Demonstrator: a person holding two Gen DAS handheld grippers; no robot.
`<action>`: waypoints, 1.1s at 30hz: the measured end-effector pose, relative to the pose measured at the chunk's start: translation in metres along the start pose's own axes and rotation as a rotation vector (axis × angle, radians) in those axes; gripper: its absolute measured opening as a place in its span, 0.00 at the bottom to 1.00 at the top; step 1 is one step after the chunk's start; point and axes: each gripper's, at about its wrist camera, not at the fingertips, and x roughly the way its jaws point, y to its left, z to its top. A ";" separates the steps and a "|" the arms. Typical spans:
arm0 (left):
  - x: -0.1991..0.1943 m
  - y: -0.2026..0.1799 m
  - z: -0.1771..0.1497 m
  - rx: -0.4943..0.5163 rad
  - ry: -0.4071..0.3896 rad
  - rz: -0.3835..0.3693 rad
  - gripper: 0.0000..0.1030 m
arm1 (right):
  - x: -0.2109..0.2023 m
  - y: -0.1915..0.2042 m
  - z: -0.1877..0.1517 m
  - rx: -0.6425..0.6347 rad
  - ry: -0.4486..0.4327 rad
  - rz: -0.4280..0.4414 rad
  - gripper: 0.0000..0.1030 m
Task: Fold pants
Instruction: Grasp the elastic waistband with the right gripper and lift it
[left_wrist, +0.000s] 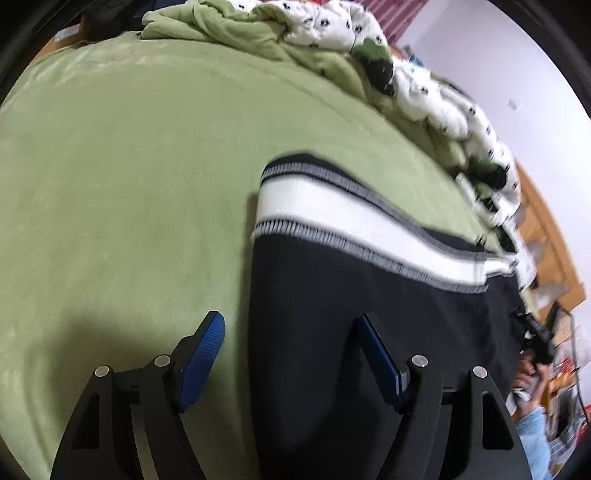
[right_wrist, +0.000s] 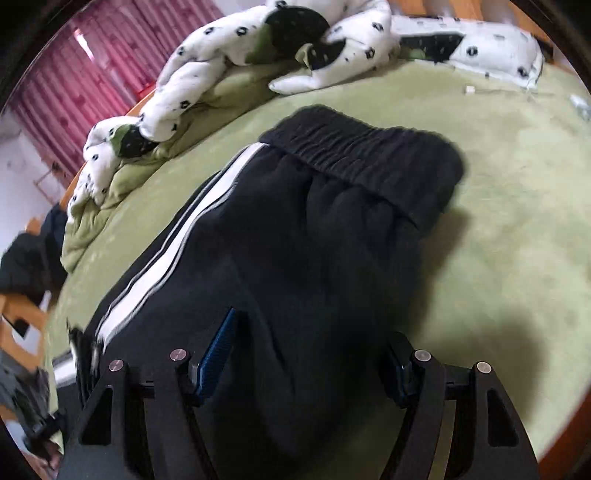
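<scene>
Black pants (left_wrist: 369, 314) with a white side stripe (left_wrist: 332, 210) lie flat on a green bed sheet (left_wrist: 129, 184). My left gripper (left_wrist: 291, 326) is open and straddles the left edge of the pants, with one blue pad (left_wrist: 207, 343) over the sheet and the other over the black cloth. In the right wrist view the pants (right_wrist: 314, 240) run away from me to the gathered elastic waistband (right_wrist: 369, 158), the stripe (right_wrist: 177, 243) along their left side. My right gripper (right_wrist: 312, 339) hovers open over the dark cloth, and nothing is pinched between its pads.
A crumpled white and green quilt (left_wrist: 424, 96) (right_wrist: 221, 62) is heaped along the far side of the bed. Red curtains (right_wrist: 85, 85) hang behind it. Wooden furniture (left_wrist: 546, 229) and clutter stand beyond the bed's right edge, where a hand (left_wrist: 528, 373) shows.
</scene>
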 end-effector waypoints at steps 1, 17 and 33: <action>0.004 -0.001 0.004 0.000 0.019 -0.023 0.58 | 0.004 0.000 0.005 0.004 -0.024 0.002 0.68; -0.082 -0.026 0.057 -0.025 -0.130 -0.105 0.09 | -0.137 0.185 0.044 -0.223 -0.379 0.038 0.14; -0.108 0.167 0.078 -0.073 -0.074 0.263 0.21 | 0.012 0.281 -0.032 -0.334 -0.087 0.084 0.15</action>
